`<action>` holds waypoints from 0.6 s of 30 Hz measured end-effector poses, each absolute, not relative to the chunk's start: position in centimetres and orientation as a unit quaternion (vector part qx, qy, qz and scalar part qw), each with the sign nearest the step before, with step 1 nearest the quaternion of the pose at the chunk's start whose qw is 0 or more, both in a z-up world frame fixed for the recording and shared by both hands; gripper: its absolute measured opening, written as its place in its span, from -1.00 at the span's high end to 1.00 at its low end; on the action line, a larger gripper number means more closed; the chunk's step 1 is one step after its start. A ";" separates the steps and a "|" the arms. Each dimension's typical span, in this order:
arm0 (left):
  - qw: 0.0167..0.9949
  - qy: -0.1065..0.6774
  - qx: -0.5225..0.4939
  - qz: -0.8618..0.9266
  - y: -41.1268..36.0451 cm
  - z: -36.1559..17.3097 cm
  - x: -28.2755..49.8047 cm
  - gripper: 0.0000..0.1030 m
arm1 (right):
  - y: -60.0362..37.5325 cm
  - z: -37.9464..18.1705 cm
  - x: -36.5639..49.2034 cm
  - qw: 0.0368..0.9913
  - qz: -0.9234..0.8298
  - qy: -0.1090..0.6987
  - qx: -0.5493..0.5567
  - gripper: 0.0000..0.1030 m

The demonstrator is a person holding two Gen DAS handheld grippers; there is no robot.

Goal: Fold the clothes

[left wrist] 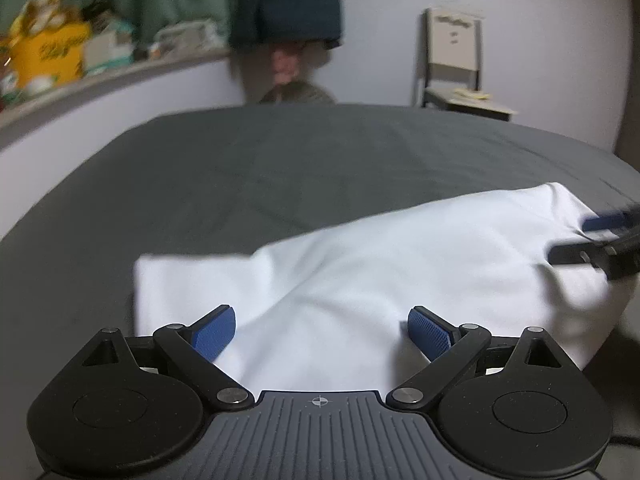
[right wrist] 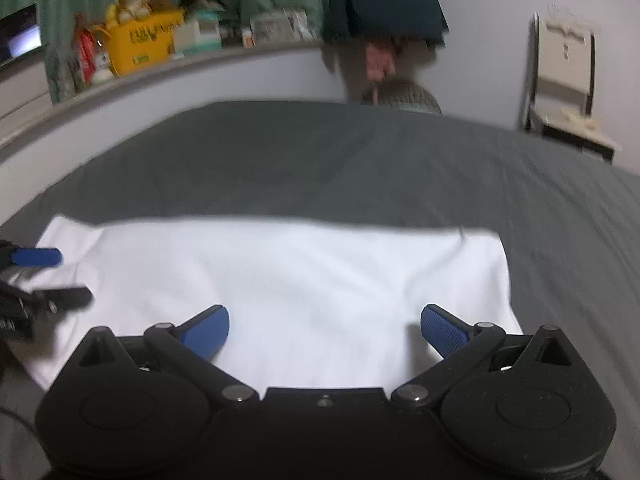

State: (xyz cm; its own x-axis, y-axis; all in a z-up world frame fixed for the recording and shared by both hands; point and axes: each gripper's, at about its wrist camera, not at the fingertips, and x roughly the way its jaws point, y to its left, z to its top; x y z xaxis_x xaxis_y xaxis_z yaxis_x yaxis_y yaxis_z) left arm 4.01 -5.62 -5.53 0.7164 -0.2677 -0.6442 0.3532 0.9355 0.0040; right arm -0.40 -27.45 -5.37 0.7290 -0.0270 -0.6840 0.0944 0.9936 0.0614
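A white garment (left wrist: 360, 272) lies folded on a dark grey bed (left wrist: 260, 168); the right wrist view shows it (right wrist: 280, 280) as a broad flat rectangle. My left gripper (left wrist: 322, 332) hovers open over its near edge, blue pads spread wide with nothing between them. My right gripper (right wrist: 325, 330) is also open over the near edge, empty. Each gripper appears in the other's view: the right one (left wrist: 576, 240) at the cloth's right end, the left one (right wrist: 64, 276) at the cloth's left end, both with fingers apart.
A person (right wrist: 380, 32) in a dark top stands beyond the far side of the bed (right wrist: 360, 160). A ledge (right wrist: 140, 68) along the left wall holds a yellow bag (right wrist: 140, 44) and boxes. A chair (right wrist: 568, 92) stands at the right wall.
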 end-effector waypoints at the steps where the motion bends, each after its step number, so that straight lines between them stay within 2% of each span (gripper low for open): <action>1: 0.923 0.342 0.063 -0.162 -5.4 -5.5 3.8 -0.86 | -27.5 -5.5 -0.5 0.924 -0.035 0.378 0.043 -1.00; 6: 0.937 0.305 0.088 -0.144 -6.0 -4.4 2.0 -0.86 | -27.4 -4.8 -1.4 0.920 -0.050 0.384 0.055 -1.00; 10: 0.946 0.279 0.068 -0.150 -5.9 -3.3 0.4 -0.86 | -26.8 -5.4 -2.4 0.908 -0.048 0.414 0.046 -1.00; 12: 0.939 0.300 0.063 -0.159 -6.1 -3.6 0.5 -0.86 | -26.3 -5.3 -2.5 0.907 -0.050 0.417 0.028 -1.00; 15: 0.925 0.341 0.084 -0.146 -6.9 -4.8 1.3 -0.86 | -26.3 -4.5 -3.0 0.908 -0.065 0.409 0.059 -1.00; 17: 0.928 0.339 0.082 -0.135 -7.2 -4.7 1.2 -1.00 | -26.0 -4.9 -3.1 0.907 -0.058 0.414 0.050 -1.00; 18: 0.929 0.338 0.082 -0.130 -7.3 -4.6 1.1 -1.00 | -25.7 -5.2 -3.0 0.906 -0.054 0.418 0.040 -1.00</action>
State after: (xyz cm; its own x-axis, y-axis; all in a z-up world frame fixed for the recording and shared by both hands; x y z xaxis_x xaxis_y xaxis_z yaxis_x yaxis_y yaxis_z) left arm 1.14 -7.26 -4.59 0.7385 -0.1857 -0.6481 0.2958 0.9531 0.0640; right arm -3.04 -25.72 -5.24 0.6443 -0.0646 -0.7620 0.1318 0.9909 0.0274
